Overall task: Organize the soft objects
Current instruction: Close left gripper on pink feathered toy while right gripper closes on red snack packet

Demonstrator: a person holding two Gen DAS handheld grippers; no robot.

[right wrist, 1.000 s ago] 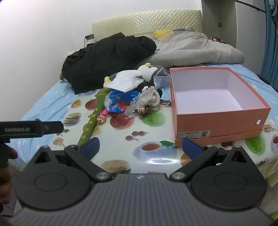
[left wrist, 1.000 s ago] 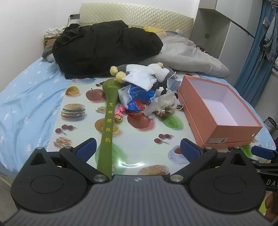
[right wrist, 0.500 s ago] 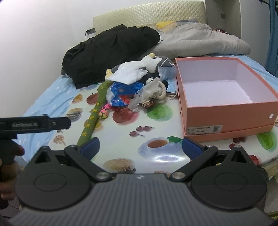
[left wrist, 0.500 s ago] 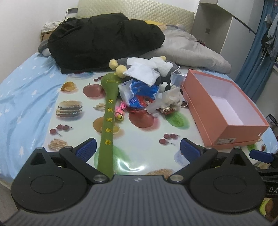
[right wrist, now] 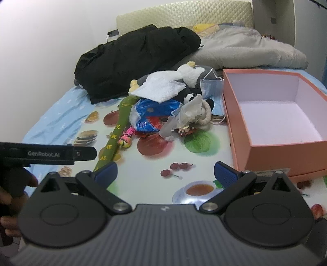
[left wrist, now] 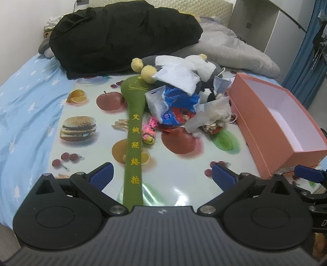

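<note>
Left wrist view showed the left gripper point(left wrist: 161, 174) spread wide and empty above the mat's point(left wrist: 85, 106) near edge, the green padded stick point(left wrist: 133, 133) beneath it, the soft pile point(left wrist: 184, 90) mid-mat, the pink box point(left wrist: 265, 131) rightward. The right gripper point(right wrist: 165, 174) was likewise released. A careless grab could drag the tangled pile.

This is a bedroom in a home: a bed point(left wrist: 24, 106) with a blue star-print sheet and a quilted cream headboard point(right wrist: 184, 18) fills the views. A black coat point(left wrist: 122, 38) and a grey duvet point(left wrist: 229, 51) are heaped at its head. White cupboards point(left wrist: 257, 18) and a blue curtain point(left wrist: 306, 67) stand to the right, and a glossy food-print mat point(left wrist: 85, 126) covers part of the sheet.
</note>
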